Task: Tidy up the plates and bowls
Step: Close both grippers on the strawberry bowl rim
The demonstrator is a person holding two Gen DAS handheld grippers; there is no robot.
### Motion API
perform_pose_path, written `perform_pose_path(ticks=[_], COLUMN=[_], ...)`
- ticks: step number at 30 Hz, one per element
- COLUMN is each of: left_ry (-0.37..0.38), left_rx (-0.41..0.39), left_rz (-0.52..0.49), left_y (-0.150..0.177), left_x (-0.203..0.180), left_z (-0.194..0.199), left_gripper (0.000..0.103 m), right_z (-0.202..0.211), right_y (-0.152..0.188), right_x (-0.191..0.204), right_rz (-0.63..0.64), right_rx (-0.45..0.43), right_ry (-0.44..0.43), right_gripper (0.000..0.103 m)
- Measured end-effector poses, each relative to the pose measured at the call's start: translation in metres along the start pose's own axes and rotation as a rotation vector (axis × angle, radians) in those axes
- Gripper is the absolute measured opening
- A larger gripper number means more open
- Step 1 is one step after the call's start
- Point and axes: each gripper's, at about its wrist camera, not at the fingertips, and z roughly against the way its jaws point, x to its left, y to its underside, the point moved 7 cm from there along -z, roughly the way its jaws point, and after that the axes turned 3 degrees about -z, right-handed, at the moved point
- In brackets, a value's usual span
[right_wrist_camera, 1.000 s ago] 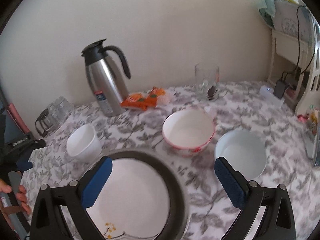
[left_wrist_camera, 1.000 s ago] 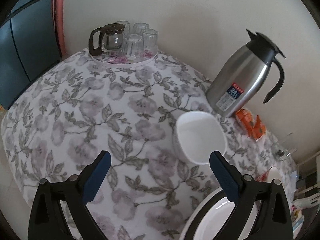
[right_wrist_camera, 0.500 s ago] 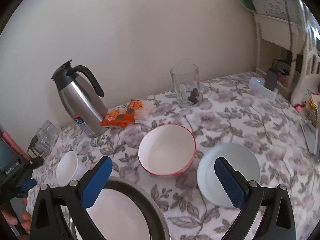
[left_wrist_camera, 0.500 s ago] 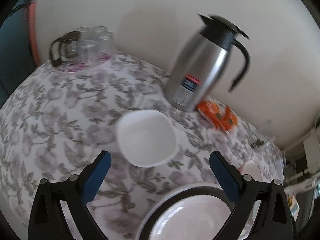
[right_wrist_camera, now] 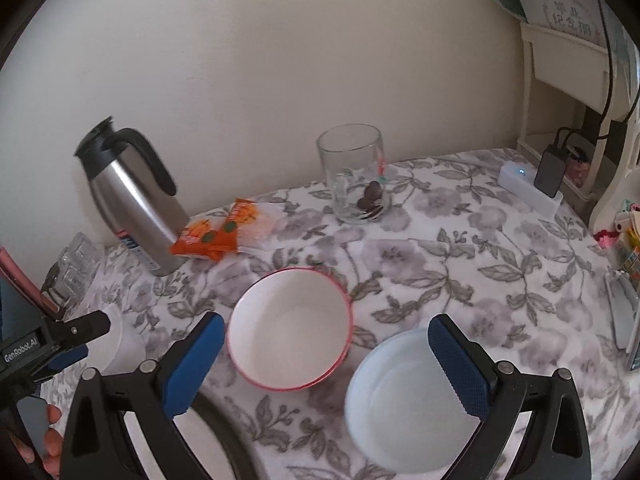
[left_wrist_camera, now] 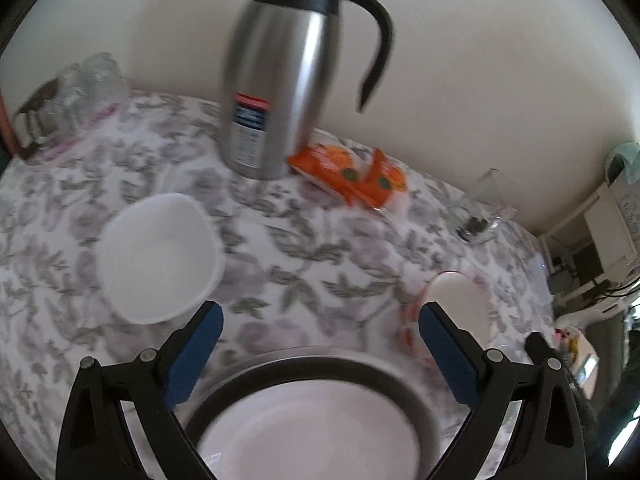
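Left wrist view: the left gripper [left_wrist_camera: 318,354] hangs with jaws spread wide, empty, over a dark-rimmed white plate [left_wrist_camera: 316,428] at the floral table's [left_wrist_camera: 304,248] near edge, a small white bowl [left_wrist_camera: 156,256] to its left. Right wrist view: the right gripper [right_wrist_camera: 326,364], also spread and empty, hovers between a red-rimmed bowl [right_wrist_camera: 290,326] and a pale blue bowl [right_wrist_camera: 404,404].

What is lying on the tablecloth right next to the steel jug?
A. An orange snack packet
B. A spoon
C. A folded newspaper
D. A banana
A. An orange snack packet lies on the flowered tablecloth at the foot of the steel jug; it also shows beside the jug in the left wrist view.
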Motion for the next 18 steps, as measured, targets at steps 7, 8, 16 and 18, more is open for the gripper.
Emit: perform_pose_path(ticks=[7,8,16,18], left_ry=[0.050,0.056,0.042,0.051], left_rx=[0.095,0.109,0.206,0.223], left_rz=[-0.050,-0.053,-0.079,-0.081], left_y=[-0.002,0.000,0.008,0.011], left_x=[-0.045,-0.050,-0.071,-0.075], left_z=[-0.040,-0.046,-0.086,-0.093], left_gripper=[0.083,0.082,0.054,0.051], right_z=[-0.036,-0.043,-0.073,-0.078], right_y=[-0.003,0.000,0.012,0.015], right_x=[-0.004,-0.004,-0.009,-0.008], right_rz=[0.002,0.009,0.014,0.018], right_rx=[0.084,0.107,0.174,0.186], right_ry=[-0.037,-0.027,0.009,0.007], right_gripper=[0.072,0.068,0.042,0.037])
